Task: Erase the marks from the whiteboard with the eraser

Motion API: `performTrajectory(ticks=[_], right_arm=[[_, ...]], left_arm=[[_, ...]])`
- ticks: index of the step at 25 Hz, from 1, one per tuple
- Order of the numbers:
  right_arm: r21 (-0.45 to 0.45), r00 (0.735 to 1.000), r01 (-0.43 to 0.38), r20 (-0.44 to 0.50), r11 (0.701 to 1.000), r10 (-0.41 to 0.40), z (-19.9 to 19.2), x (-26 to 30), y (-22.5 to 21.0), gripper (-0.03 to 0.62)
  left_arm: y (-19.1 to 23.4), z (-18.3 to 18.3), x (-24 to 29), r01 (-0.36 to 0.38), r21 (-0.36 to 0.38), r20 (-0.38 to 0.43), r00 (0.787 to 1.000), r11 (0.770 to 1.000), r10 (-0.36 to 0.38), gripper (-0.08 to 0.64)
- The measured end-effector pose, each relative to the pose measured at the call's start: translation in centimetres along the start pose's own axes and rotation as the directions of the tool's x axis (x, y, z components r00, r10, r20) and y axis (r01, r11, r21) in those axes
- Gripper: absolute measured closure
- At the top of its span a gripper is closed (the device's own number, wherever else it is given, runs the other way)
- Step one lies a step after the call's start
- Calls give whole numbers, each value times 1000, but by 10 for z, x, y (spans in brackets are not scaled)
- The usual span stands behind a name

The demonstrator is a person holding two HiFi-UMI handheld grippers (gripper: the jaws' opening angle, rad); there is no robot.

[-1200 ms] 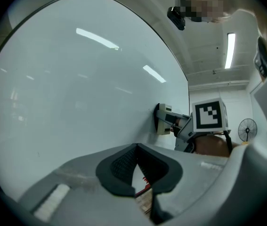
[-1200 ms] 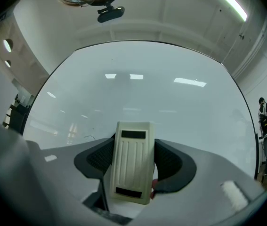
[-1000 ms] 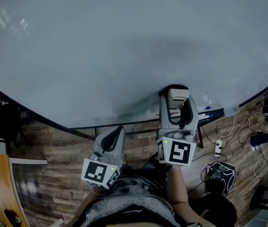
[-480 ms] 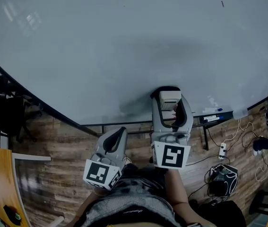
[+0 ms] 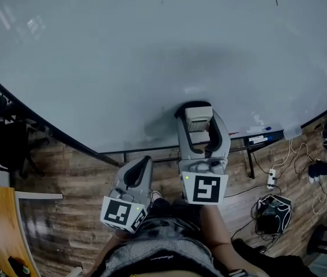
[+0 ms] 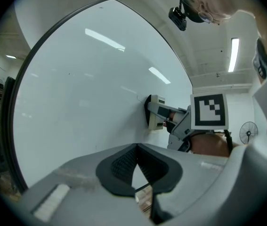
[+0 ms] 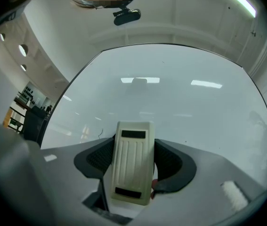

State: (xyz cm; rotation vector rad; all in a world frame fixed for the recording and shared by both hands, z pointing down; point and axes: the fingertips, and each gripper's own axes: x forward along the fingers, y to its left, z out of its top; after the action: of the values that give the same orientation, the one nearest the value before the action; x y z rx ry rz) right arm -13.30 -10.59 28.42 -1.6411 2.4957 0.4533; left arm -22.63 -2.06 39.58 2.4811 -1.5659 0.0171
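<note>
The cream, ribbed plastic block eraser (image 5: 198, 118) lies flat against the large glossy white whiteboard (image 5: 123, 56), low on it, just above its dark bottom edge. The right gripper (image 7: 133, 160) has its dark padded fingers clamped on the eraser's two long sides. Most of the whiteboard looks wiped clean. A short dark stroke (image 5: 276, 2) is left near the whiteboard's upper right, well apart from the eraser, and a thin squiggle (image 7: 99, 133) sits on the whiteboard just left of the eraser; both are too small to be sure they are ink. So I judge the job nearly done. The left gripper (image 5: 135, 175) hangs below the whiteboard's bottom edge, fingers pressed together on nothing
</note>
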Motion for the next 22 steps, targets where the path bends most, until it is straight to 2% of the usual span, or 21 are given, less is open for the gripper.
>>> performTrajectory(ticks=[6,9,14,19,22], right_arm=[[29,1000,-5,-8,1000,5,-14,-5,-14,322],[61,1000,-24,-14,998,25,-24,-10,-13,322],[29,996,-84,27,996,84,-26,-9,-12,322],[81,992,-124,-25,989,127,-41,-18,-40,322],[41,993,-115,-34,992,117,-44,-22,-68,322]], left_arm=[[-13,1,15,11,15,-5,1000,1000,-11,561],[-15,-3,18,-6,20,-14,1000,1000,6,561],[-19,-9,31,-57,10,-32,998,998,58,561],[-40,-9,52,-92,7,-27,995,996,92,561],[-56,-9,66,-101,2,-26,995,995,101,561]])
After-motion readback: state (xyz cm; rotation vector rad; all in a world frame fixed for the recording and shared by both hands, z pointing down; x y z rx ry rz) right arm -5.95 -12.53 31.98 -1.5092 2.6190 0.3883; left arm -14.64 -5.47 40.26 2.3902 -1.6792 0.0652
